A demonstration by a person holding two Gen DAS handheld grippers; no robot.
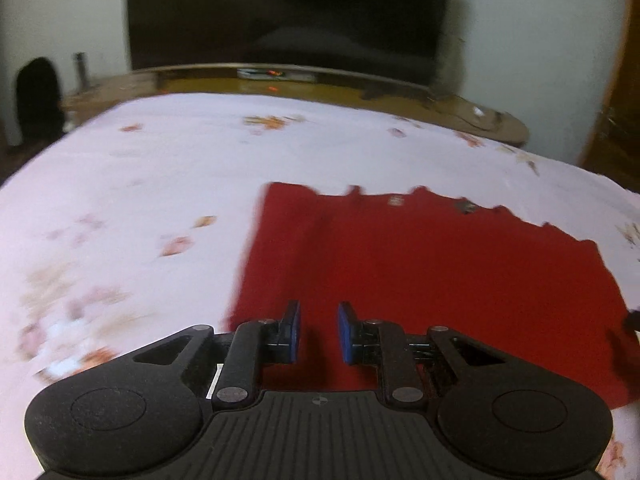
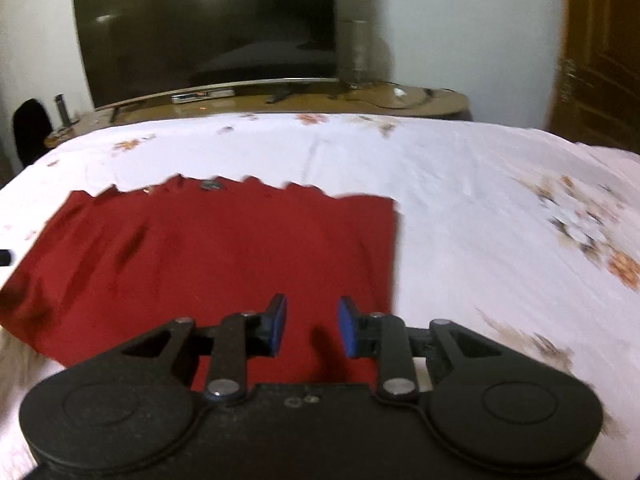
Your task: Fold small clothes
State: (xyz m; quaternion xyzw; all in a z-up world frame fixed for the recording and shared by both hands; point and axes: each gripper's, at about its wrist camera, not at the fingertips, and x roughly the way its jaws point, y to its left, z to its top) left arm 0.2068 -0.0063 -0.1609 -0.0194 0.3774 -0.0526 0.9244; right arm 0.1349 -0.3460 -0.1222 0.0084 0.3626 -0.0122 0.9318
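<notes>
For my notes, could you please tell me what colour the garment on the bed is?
Dark red; the garment shows best in the right wrist view.

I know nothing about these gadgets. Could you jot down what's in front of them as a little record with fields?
Surface: bed with a white flowered sheet
Garment: red cloth, lying flat on the sheet
Left gripper: jaws apart, nothing between them, over the cloth's near left part
Right gripper: jaws apart, nothing between them, over the cloth's near right part
Behind the bed: dark television on a wooden stand
Far right: wooden door
Sharpness: both views blurred
</notes>
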